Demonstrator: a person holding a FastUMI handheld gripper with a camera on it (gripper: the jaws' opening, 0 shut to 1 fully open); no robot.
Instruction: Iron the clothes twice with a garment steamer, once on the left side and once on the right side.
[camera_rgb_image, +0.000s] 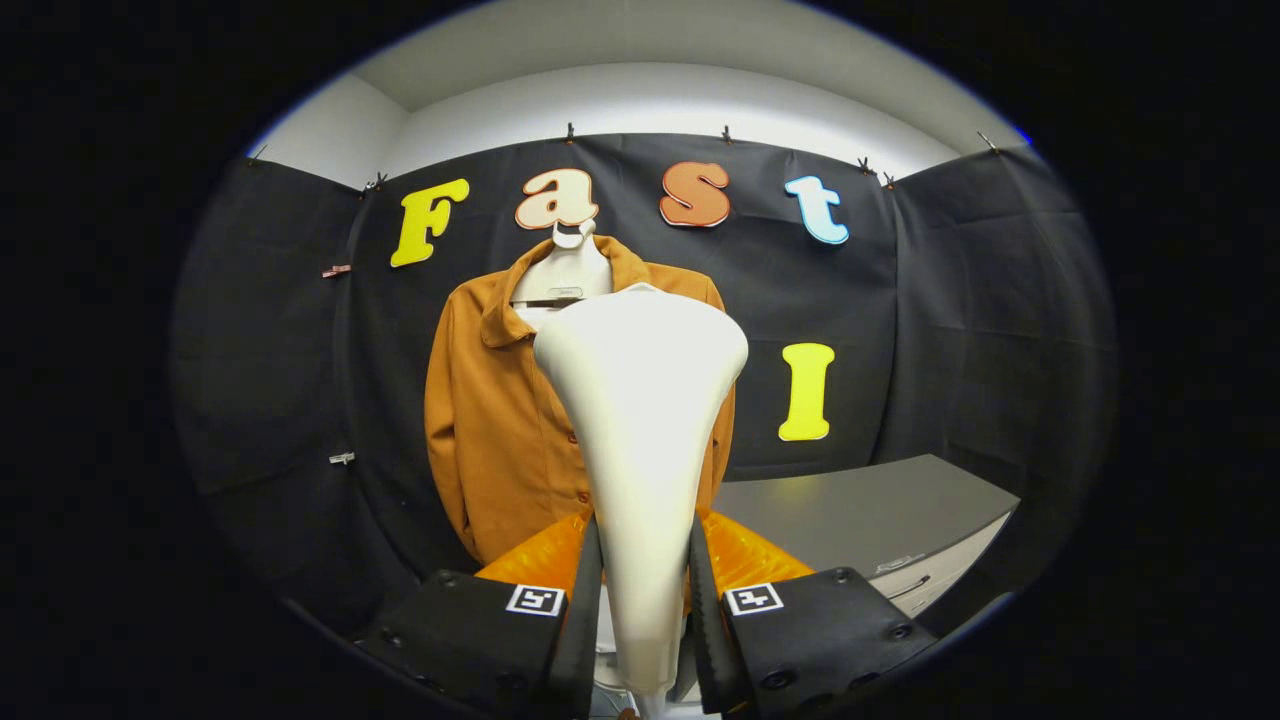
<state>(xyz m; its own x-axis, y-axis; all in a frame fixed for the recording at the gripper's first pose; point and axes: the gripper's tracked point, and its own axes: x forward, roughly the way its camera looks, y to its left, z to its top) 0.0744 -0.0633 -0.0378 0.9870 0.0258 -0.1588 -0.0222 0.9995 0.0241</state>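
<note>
- Two fingers of our gripper (642, 600) are closed on the narrow handle of the garment steamer (640, 420), one pressing each side.
- We see the steamer rise upright from between the fingers, its wide head flaring out above them.
- Just beyond the steamer head we see the orange shirt (500, 420), hanging on a white hanger (562, 270) against the booth wall; the steamer covers the shirt's middle and right half.
- Ahead and to the right of the gripper we see a dark counter (870, 515) with drawers (930, 580) below.
</note>
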